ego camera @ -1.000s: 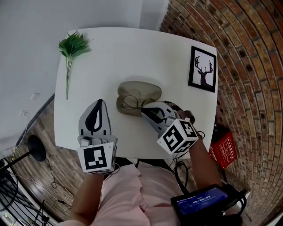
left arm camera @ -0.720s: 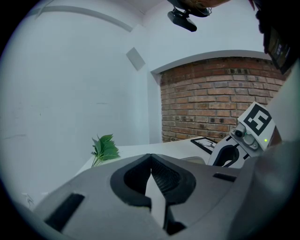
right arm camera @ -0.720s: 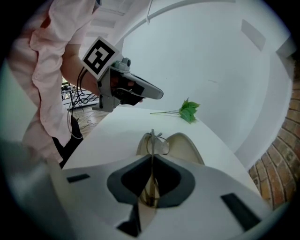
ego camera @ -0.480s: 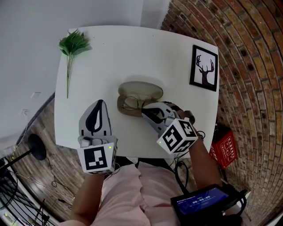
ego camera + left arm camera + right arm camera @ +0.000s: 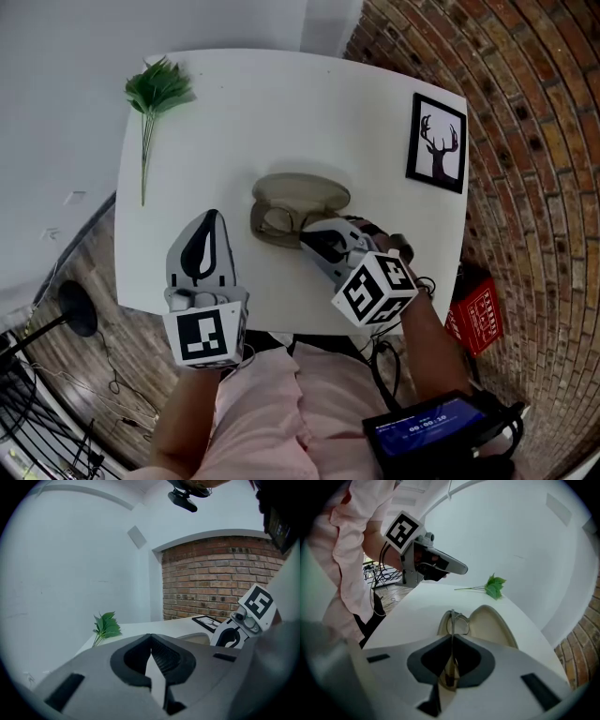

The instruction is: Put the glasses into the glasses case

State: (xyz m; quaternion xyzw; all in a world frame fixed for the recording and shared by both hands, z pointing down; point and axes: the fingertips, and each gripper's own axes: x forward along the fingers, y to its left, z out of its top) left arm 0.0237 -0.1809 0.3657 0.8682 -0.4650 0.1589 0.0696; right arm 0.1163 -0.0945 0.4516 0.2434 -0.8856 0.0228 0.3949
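An open beige glasses case (image 5: 305,192) lies in the middle of the white table (image 5: 234,122), lid (image 5: 492,627) tipped back. My right gripper (image 5: 306,236) is shut on the thin-framed glasses (image 5: 279,221). It holds them at the case's near end, over the lower shell, with the lenses (image 5: 457,620) sticking out past the jaw tips (image 5: 452,637). I cannot tell whether the glasses touch the shell. My left gripper (image 5: 212,217) hovers left of the case, shut and holding nothing (image 5: 151,637). It also shows in the right gripper view (image 5: 461,568).
A green leafy sprig (image 5: 155,94) lies at the table's far left corner. A framed deer picture (image 5: 436,142) lies at the right edge. Off the table, a red box (image 5: 475,314) sits on the floor and a dark device with a screen (image 5: 427,433) is near my body.
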